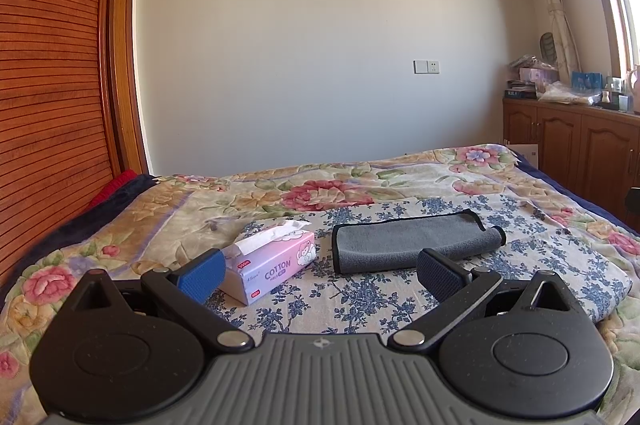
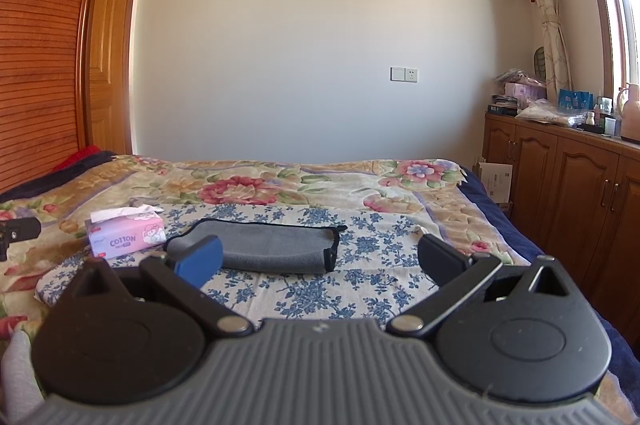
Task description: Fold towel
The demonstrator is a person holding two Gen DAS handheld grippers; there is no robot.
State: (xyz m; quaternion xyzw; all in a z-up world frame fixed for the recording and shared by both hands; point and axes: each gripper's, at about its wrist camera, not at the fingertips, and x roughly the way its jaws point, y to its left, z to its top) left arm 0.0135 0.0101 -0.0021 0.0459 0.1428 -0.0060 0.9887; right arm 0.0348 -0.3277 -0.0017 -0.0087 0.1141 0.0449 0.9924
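A grey towel (image 1: 408,239) with a black hem lies folded on a blue-flowered cloth (image 1: 360,293) spread over the bed. It also shows in the right wrist view (image 2: 272,247). My left gripper (image 1: 320,271) is open and empty, held above the bed just short of the towel's near edge. My right gripper (image 2: 320,259) is open and empty, also short of the towel, with its left blue pad (image 2: 200,261) in front of the towel's left end. Part of the left gripper (image 2: 18,229) shows at the left edge of the right wrist view.
A pink tissue box (image 1: 268,267) marked COTTON sits left of the towel, also in the right wrist view (image 2: 126,237). The floral bedspread (image 1: 320,185) covers the bed. A wooden wardrobe (image 1: 48,65) stands left, wooden cabinets (image 2: 560,177) with clutter right.
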